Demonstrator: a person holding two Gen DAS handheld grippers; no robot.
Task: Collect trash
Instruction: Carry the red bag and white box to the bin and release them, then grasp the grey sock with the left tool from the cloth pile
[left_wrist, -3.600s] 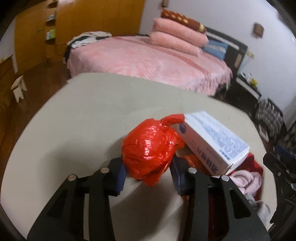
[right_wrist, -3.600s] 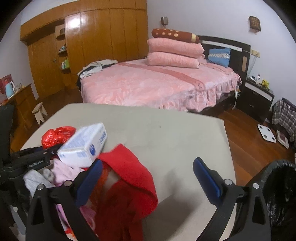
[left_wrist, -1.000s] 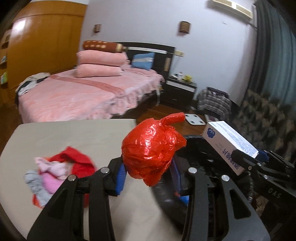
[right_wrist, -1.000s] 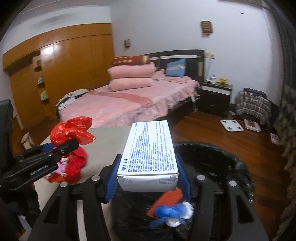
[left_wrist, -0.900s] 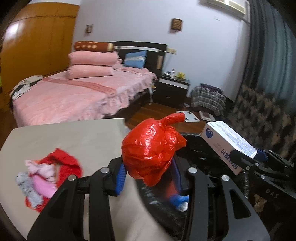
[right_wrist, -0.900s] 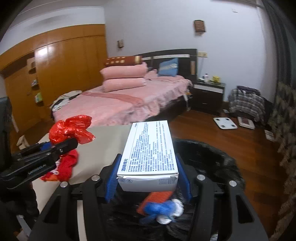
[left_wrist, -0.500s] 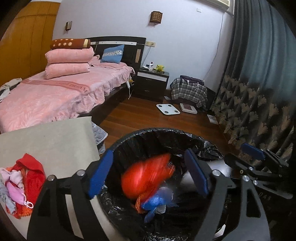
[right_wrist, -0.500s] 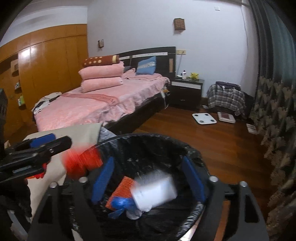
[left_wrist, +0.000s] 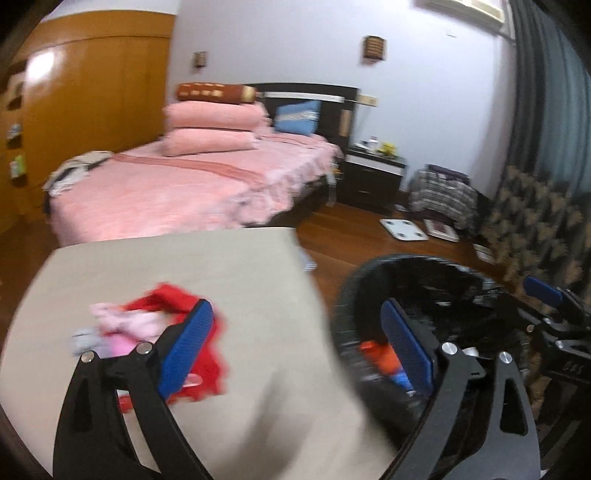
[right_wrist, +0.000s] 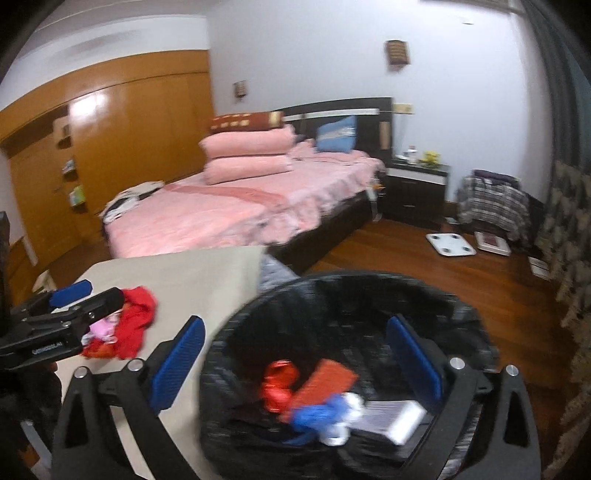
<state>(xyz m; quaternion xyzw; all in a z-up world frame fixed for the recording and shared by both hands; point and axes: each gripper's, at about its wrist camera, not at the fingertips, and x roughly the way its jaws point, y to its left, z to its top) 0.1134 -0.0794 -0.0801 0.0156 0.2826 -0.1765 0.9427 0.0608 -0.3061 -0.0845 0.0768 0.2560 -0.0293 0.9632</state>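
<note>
The trash bin (right_wrist: 369, 295) is round and has a crinkly black plastic bag for a liner. It stands on the wood floor, right beside the table (left_wrist: 221, 266). Down inside it lie a shiny red plastic bag (right_wrist: 279, 384) tied in a ball, a flat orange-red piece (right_wrist: 325, 380), something blue and white and scrunched up (right_wrist: 325, 413), and a white box (right_wrist: 391, 421) lying on its side. The box is too blurry to read. The right gripper (right_wrist: 295, 362) hangs over the bin with its two blue ribbed pads spread wide and nothing between them. The left gripper (left_wrist: 295, 347) is spread wide too and holds nothing; one pad is over the table and the other is over the bin's edge. The tiny white letters on the side of the left gripper are too blurry to read. The table has a smooth beige top. On it sits a soft heap of clothes (left_wrist: 155, 325), red, pink and grey. Behind the table is a big bed (right_wrist: 236, 210) with a fuzzy pink cover, fat pink pillows (right_wrist: 247, 155), a brown roll with dots and a blue cushion. There is a shiny orange wood wardrobe (right_wrist: 122, 147), a dark nightstand (right_wrist: 417, 192), a white scale (right_wrist: 448, 243) on the floor, checked cloth on a chair (right_wrist: 495, 203) and a grey curtain.
</note>
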